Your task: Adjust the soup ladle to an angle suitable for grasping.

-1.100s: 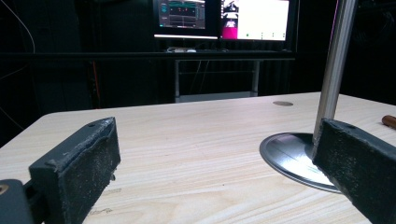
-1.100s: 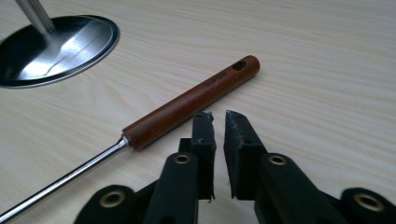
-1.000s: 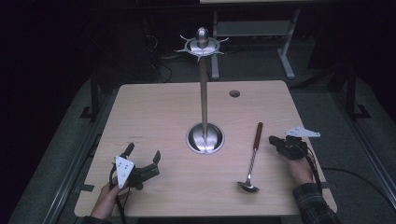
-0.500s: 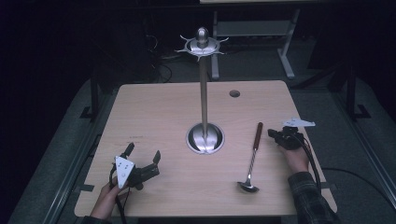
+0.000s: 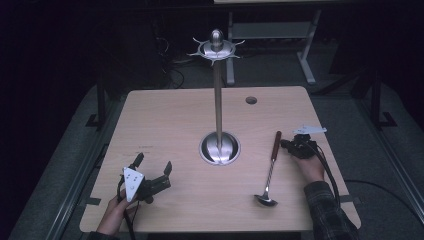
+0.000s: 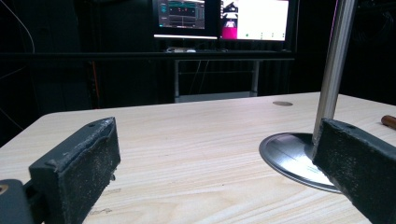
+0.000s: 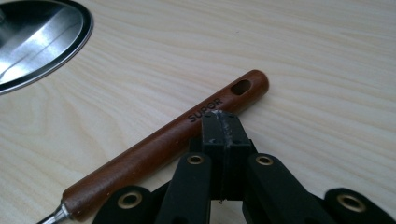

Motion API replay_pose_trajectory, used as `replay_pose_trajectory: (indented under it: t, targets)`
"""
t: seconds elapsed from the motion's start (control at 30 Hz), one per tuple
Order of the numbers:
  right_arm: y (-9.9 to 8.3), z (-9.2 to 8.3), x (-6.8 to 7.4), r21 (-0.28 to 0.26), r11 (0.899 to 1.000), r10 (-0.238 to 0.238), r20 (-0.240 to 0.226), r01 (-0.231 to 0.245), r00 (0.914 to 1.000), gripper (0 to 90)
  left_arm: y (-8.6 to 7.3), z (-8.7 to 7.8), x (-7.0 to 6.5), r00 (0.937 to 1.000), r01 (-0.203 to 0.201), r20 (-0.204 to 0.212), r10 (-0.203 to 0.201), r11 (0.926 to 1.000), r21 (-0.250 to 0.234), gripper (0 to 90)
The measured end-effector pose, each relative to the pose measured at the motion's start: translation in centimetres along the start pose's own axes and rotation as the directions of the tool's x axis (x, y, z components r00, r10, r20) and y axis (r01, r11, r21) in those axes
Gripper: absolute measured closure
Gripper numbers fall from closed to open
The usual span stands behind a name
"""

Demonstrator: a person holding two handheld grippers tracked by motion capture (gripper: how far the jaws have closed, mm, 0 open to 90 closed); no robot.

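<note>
Evidently nothing is hung yet: the ladle [image 5: 270, 167] lies flat on the worktop [image 5: 170, 120] beside the stand [image 5: 218, 100]. The right tool [image 7: 220, 116], jaws closed and empty, touches its wooden handle; the left tool [image 5: 152, 167] rests wide apart.

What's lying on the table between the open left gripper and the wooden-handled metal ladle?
Nothing: in the high view, bare light wooden table separates the left gripper from the wooden-handled metal ladle.

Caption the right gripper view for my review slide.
Shut right tool touching the ladle's wooden handle beside the stand base.
</note>
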State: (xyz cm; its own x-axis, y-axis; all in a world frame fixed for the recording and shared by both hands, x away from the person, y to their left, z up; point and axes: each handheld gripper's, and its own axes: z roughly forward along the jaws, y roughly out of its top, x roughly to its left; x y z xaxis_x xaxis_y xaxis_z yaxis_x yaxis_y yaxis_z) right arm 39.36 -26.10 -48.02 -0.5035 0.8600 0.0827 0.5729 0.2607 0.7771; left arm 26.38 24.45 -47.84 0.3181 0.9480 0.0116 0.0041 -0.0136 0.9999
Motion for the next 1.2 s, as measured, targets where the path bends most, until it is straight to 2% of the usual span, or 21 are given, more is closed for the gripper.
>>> replay_pose_trajectory:
  t: [0.2,0.33,0.5,0.67,1.2]
  targets:
    - [0.1,0.2,0.5,0.009,1.0,-0.012,-0.015,0.012,0.9998,89.6,0.0,0.0,0.0,1.0,0.0,0.0,0.0,1.0,0.0,0.2]
    - [0.1,0.4,0.9,0.004,0.999,-0.039,-0.038,0.039,0.9985,89.6,0.0,0.0,0.0,1.0,0.0,0.0,0.0,1.0,0.0,0.2]
    - [0.3,0.6,1.8,0.011,0.999,-0.038,-0.068,0.039,0.997,89.6,0.0,0.0,0.0,1.0,0.0,0.0,0.0,1.0,-0.001,0.2]
    - [0.5,0.8,2.4,0.007,0.998,-0.068,-0.092,0.069,0.9934,89.6,0.0,0.0,0.0,1.0,0.0,0.0,0.0,1.0,0.0,0.2]
    - [0.9,1.5,4.7,0.011,0.995,-0.1,-0.162,0.103,0.9817,89.7,0.0,0.0,0.0,1.0,0.0,0.0,0.0,1.0,0.0,0.2]
